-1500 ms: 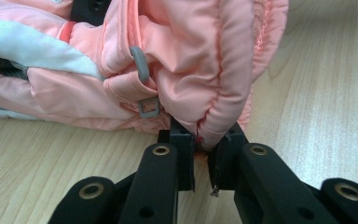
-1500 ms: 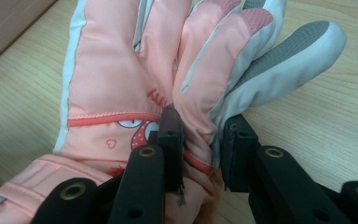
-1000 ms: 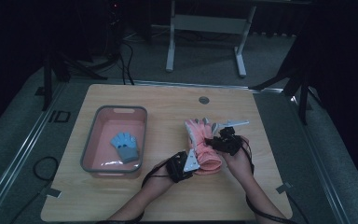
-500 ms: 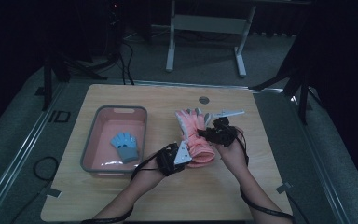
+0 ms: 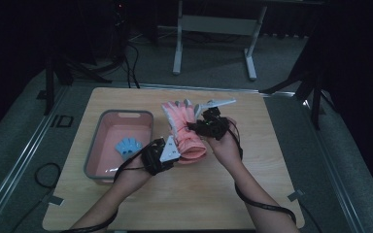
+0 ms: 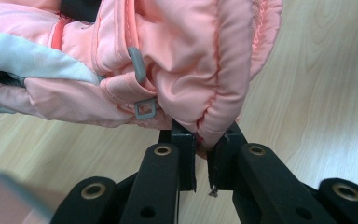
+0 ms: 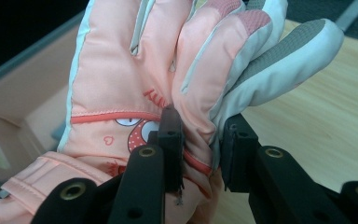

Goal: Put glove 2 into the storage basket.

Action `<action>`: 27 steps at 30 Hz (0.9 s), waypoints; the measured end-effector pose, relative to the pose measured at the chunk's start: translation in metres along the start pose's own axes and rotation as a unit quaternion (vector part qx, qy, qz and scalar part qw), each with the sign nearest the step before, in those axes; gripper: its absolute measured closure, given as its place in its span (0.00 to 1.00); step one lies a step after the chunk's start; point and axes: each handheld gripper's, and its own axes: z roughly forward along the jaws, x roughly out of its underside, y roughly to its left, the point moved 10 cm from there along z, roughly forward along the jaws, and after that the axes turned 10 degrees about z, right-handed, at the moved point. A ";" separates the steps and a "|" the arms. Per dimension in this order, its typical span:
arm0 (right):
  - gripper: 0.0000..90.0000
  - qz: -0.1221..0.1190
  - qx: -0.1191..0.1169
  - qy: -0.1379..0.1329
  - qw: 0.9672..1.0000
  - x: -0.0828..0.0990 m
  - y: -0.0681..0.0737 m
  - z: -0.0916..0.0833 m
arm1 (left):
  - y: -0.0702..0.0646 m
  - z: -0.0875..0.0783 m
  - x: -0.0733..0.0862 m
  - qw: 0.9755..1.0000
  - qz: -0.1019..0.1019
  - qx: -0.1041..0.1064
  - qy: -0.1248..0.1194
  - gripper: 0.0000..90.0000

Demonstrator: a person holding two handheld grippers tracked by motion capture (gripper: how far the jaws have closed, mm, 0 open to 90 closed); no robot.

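Note:
A pink padded glove (image 5: pixel 184 128) with grey-white fingertips hangs above the middle of the wooden table (image 5: pixel 272 160), held between both grippers. My left gripper (image 5: pixel 167 151) is shut on the glove's cuff hem (image 6: pixel 214 126), which is pinched between its black pads (image 6: pixel 184 144). My right gripper (image 5: pixel 199 127) is shut on the glove (image 7: pixel 135 93) near the base of its fingers, with padded fabric squeezed between the jaws. A small blue glove (image 5: pixel 127 146) lies inside the pink bin (image 5: pixel 97 145) to the left.
The grey-rimmed pink bin stands on the left half of the table. A pale flat strip (image 5: pixel 218 104) lies on the table behind the right gripper. A small round grey disc (image 5: pixel 211 101) sits near the far edge. Cables trail from both grippers toward the near edge.
Both grippers have risen and moved leftward, away from the near edge, carrying the pink glove up off the table between them. Both grips have held.

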 end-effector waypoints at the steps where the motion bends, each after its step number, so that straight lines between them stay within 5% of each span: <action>1: 0.81 -0.003 -0.002 0.000 1.000 -0.004 0.005 0.002 | 0.005 -0.007 0.004 1.000 0.000 -0.007 0.004 0.93; 17: 0.81 -0.049 -0.060 0.005 0.997 -0.049 0.118 0.072 | 0.040 -0.088 0.087 0.995 -0.049 -0.063 0.061 0.93; 22: 0.81 -0.047 -0.071 0.012 0.996 -0.047 0.139 0.100 | 0.042 -0.094 0.117 0.992 -0.087 -0.058 0.064 0.92; 27: 0.81 -0.041 -0.067 0.033 0.996 -0.027 0.141 0.128 | 0.034 -0.083 0.145 0.990 -0.109 -0.039 0.083 0.92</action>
